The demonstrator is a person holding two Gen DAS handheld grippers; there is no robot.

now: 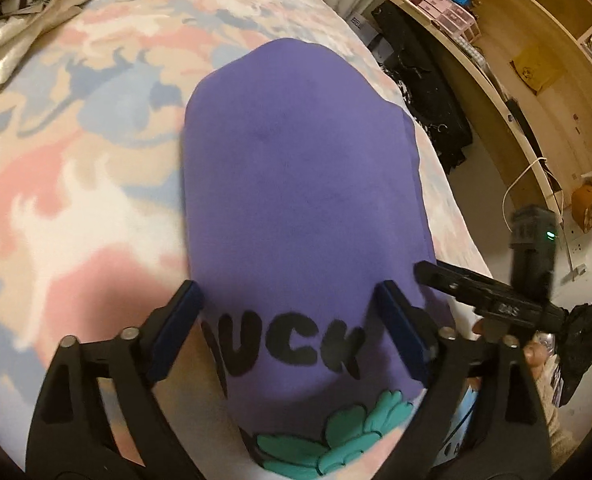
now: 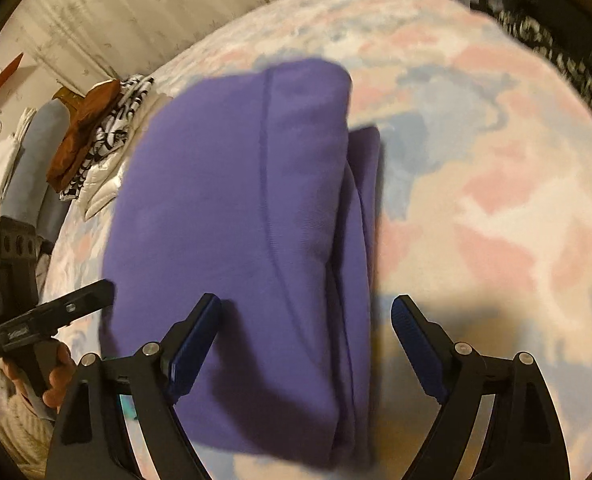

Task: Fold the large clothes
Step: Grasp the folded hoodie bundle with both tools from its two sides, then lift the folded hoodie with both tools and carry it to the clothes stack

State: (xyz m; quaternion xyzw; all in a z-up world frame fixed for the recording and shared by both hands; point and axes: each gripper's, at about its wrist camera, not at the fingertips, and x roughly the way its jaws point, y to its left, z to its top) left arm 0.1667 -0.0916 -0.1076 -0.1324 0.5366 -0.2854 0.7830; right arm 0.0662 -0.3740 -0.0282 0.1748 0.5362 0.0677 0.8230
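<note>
A purple sweatshirt (image 1: pixel 287 168) lies folded in a long block on a pastel patterned blanket (image 1: pixel 75 160). Its near end shows black letters and a teal flower print (image 1: pixel 336 440). My left gripper (image 1: pixel 289 292) hovers over that printed end, jaws wide apart, with the cloth below them and nothing pinched. In the right wrist view the same sweatshirt (image 2: pixel 231 208) shows its layered folded edge on the right. My right gripper (image 2: pixel 307 302) stands open above that edge, one finger over the cloth, the other over the blanket (image 2: pixel 496 200). Each gripper also shows at the side of the other's view.
A pile of clothes (image 2: pixel 95 136) sits at the far corner of the bed, also seen as patterned fabric (image 1: pixel 15 8). A wooden shelf unit (image 1: pixel 516 60) and dark bags (image 1: pixel 428 92) stand beyond the bed's right edge. A hand (image 2: pixel 57 380) grips the left tool's handle.
</note>
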